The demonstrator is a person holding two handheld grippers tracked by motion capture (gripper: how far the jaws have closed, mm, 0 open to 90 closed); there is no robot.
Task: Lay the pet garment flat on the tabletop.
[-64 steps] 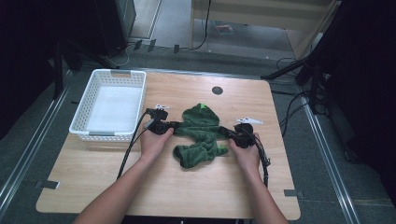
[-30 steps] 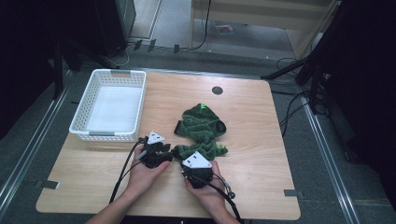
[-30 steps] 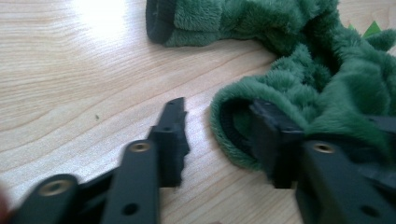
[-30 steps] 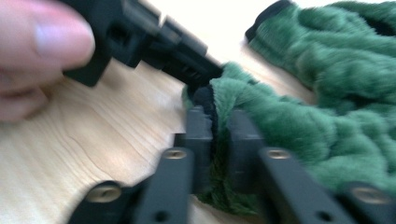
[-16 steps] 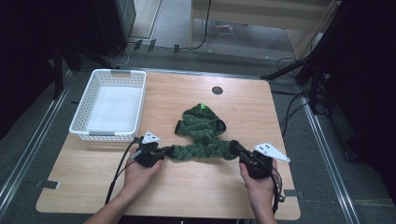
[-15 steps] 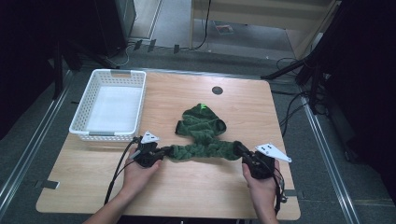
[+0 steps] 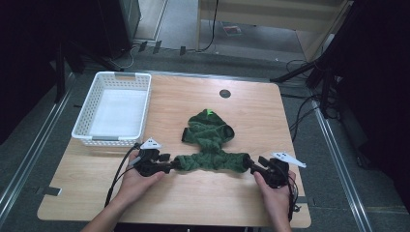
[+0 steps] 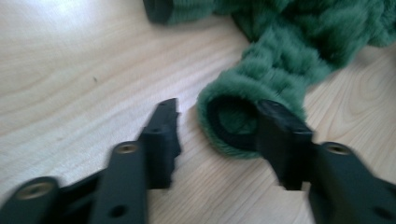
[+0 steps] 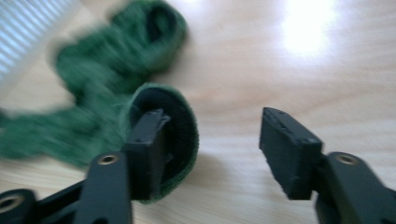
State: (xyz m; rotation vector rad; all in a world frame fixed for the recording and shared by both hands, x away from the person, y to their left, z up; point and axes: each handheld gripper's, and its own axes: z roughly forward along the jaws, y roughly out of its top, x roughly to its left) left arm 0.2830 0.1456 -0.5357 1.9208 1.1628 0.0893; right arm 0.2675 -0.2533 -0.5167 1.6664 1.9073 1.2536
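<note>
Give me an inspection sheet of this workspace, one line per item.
Surface: wooden table, round dark grommet near far edge.
Job's things: green fleece garment, sleeves spread out flat left and right.
Clutter: white basket at far left, nothing seen inside.
Grippers: left gripper and right gripper open at the cuffs, jaws have just been opening; one jaw of each sits in a cuff opening, no pinch.
Cables: black cable trails from left gripper; more on the floor.
Surroundings: dark stands, grey floor.

This looks like a lab: a wooden counter stands between metal rails, with loose cables on grey floor.
</note>
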